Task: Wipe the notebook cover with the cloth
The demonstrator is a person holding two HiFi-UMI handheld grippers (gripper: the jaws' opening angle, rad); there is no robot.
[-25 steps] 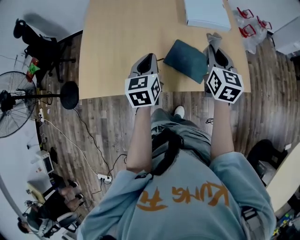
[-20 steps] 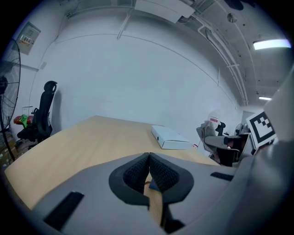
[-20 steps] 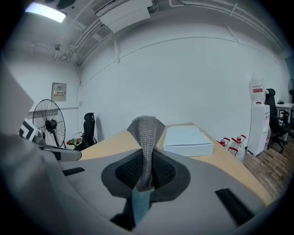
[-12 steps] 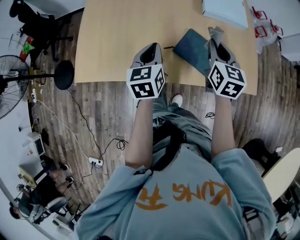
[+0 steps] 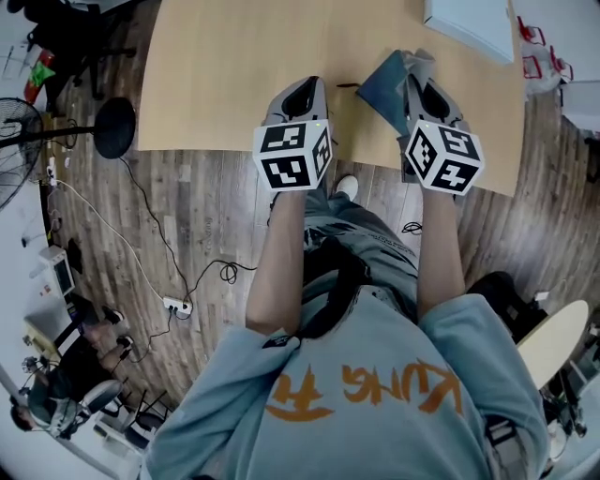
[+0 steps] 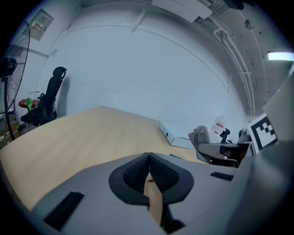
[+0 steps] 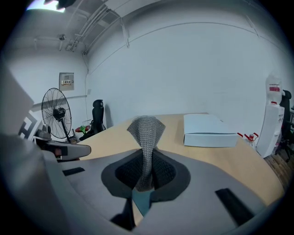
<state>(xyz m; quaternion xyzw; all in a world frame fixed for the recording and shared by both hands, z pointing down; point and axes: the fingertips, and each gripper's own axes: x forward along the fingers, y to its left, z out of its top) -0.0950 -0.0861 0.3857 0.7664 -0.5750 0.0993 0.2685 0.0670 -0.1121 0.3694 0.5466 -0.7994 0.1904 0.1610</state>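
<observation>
Two grippers: our right gripper (image 7: 146,170) pinches the cloth (image 7: 146,131) over the notebook (image 5: 382,86) at the worktop (image 5: 234,66) edge; left gripper (image 6: 149,170) sits closed, empty. Unpinned, we risk the notebook sliding off.

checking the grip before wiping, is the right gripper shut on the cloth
Shut on it: the right gripper pinches the cloth between its jaws, one end sticking up beyond.

- Bench (image 5: 234,66) — one, wooden.
- Notebook (image 5: 382,89) — one, dark teal.
- Cloth (image 7: 146,131) — one, grey knit.
- Claws — two: left claw (image 6: 149,166), right claw (image 7: 146,172).
- Marker cubes — two: left cube (image 5: 291,155), right cube (image 5: 442,155).
- White box (image 5: 473,23) — one.
- Standing fan (image 7: 55,112) — one.
- Office chair (image 6: 49,94) — one, black.
</observation>
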